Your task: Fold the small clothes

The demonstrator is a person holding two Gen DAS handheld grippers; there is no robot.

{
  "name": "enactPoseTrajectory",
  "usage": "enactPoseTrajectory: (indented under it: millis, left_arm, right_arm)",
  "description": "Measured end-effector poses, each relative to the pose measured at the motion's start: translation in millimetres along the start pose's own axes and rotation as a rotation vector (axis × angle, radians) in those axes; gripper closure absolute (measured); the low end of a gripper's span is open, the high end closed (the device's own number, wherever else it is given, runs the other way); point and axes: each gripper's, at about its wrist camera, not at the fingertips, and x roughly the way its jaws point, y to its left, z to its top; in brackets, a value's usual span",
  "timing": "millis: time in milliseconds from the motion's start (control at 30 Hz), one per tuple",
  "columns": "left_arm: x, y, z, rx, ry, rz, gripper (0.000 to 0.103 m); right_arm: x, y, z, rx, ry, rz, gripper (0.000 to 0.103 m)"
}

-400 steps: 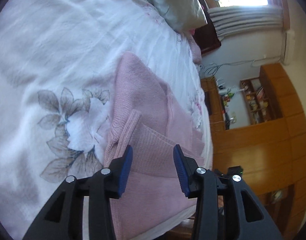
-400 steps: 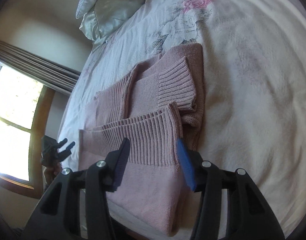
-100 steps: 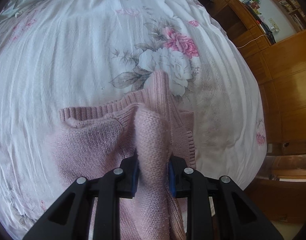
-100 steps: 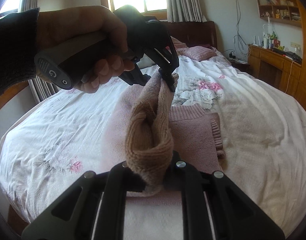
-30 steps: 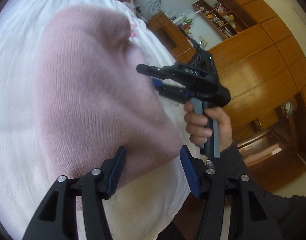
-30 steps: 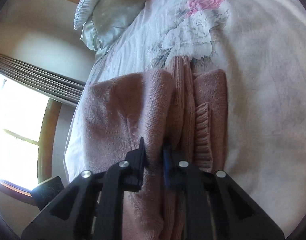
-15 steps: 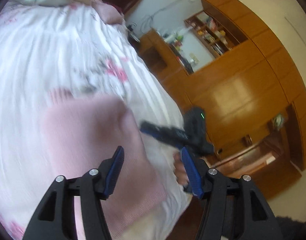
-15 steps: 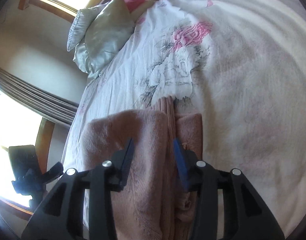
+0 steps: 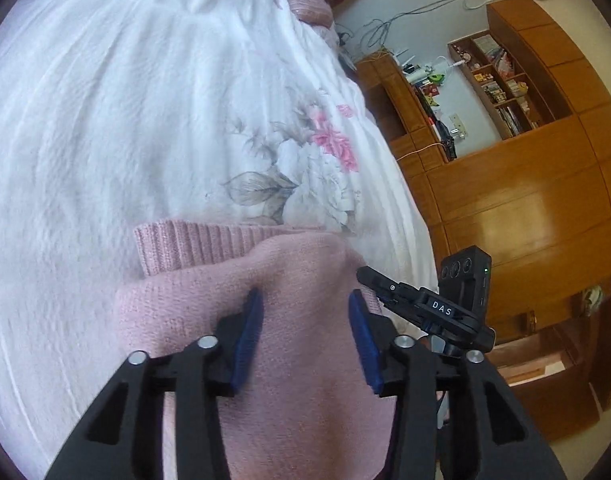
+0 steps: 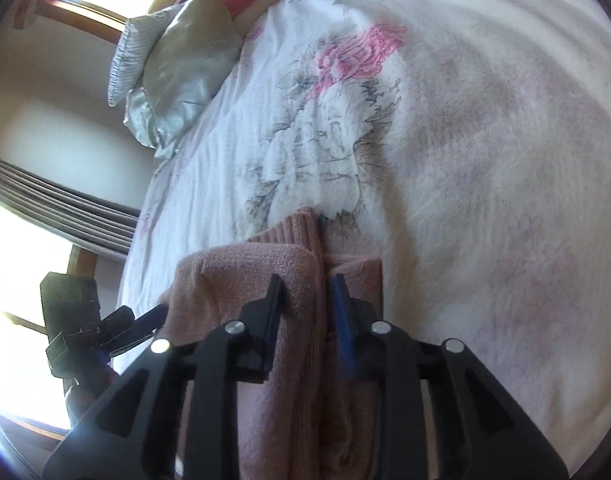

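Both the left tongs [image 9: 303,330] and the right tongs [image 10: 307,316] are hanging spread and gripping nothing just above the pink sweater [image 9: 265,300], which is lying folded on the bed [image 9: 105,140] directly beneath them, seemingly so the fold can settle.

Bare bedspread [image 10: 485,160] lies open beyond the folded sweater [image 10: 261,276]; pillows [image 10: 177,68] crowd its far corner.
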Motion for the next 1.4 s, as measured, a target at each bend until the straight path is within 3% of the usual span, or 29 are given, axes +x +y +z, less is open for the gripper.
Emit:
enactPoseTrajectory:
  millis: [33,133,200,233,267,333,433,500,567,667,733,833,900,1000,1067,1133,1200,1267,1400]
  left_arm:
    - [-11,-8,-6,0.031,-0.029,-0.012,0.045]
    - [-36,-20,-32,0.114,-0.061,-0.072,0.045]
    - [-43,-21,-53,0.154,-0.054,-0.072,0.045]
    - [-43,-19,-60,0.166,-0.045,-0.053,0.045]
    - [-40,-15,-66,0.164,-0.034,-0.034,0.045]
    - [-39,-9,-72,0.146,-0.044,-0.042,0.045]
    - [-37,-6,-68,0.094,-0.054,-0.082,0.045]
    - [-29,-17,-67,0.129,-0.037,-0.086,0.045]
    - [-14,-25,-68,0.162,-0.027,-0.053,0.045]
    - [-2,-22,-67,0.157,-0.011,-0.03,0.046]
    - [-10,-25,-62,0.147,0.001,-0.033,0.045]
    - [-34,-39,-51,0.21,-0.033,-0.055,0.042]
    - [-41,-39,-37,0.206,-0.049,-0.044,0.041]
    - [-26,-25,-15,0.162,-0.001,0.016,0.042]
    - [-8,-7,-8,0.12,0.036,0.058,0.042]
    - [0,2,-7,0.107,0.028,0.085,0.043]
    - [-1,1,-7,0.096,0.023,0.085,0.043]
    - [-13,-10,-9,0.107,0.008,0.096,0.043]
    - [-57,-39,-50,0.194,-0.048,-0.058,0.041]
  right_arm:
    - [-10,4,-8,-0.019,0.001,0.013,0.072]
    - [-23,10,-36,-0.034,0.059,0.047,0.045]
    - [-20,16,-49,-0.055,0.102,0.05,0.045]
    - [-15,18,-53,-0.066,0.123,0.042,0.046]
    - [-10,19,-55,-0.073,0.143,0.025,0.062]
    - [0,15,-57,-0.049,0.178,0.015,0.082]
    - [-24,16,-53,-0.06,0.082,0.0,0.093]
    - [-38,8,-50,-0.04,0.023,-0.013,0.093]
    - [-24,-13,-50,0.019,0.069,-0.006,0.093]
    - [-12,-19,-54,-0.003,0.093,-0.01,0.088]
    - [-28,-15,-48,0.004,0.08,0.043,0.079]
    - [-54,-4,-33,-0.017,-0.026,0.048,0.063]
    - [-53,5,-21,-0.017,-0.05,0.084,0.063]
    - [-25,18,-10,-0.029,0.001,0.138,0.065]
    - [4,10,-6,-0.002,0.059,0.082,0.08]
    - [21,-5,-6,0.006,0.078,-0.012,0.103]
    - [14,-6,-7,0.027,0.074,0.024,0.102]
    - [-12,3,-19,0.009,0.049,0.096,0.085]
    - [-41,21,-67,-0.098,0.092,0.152,0.084]
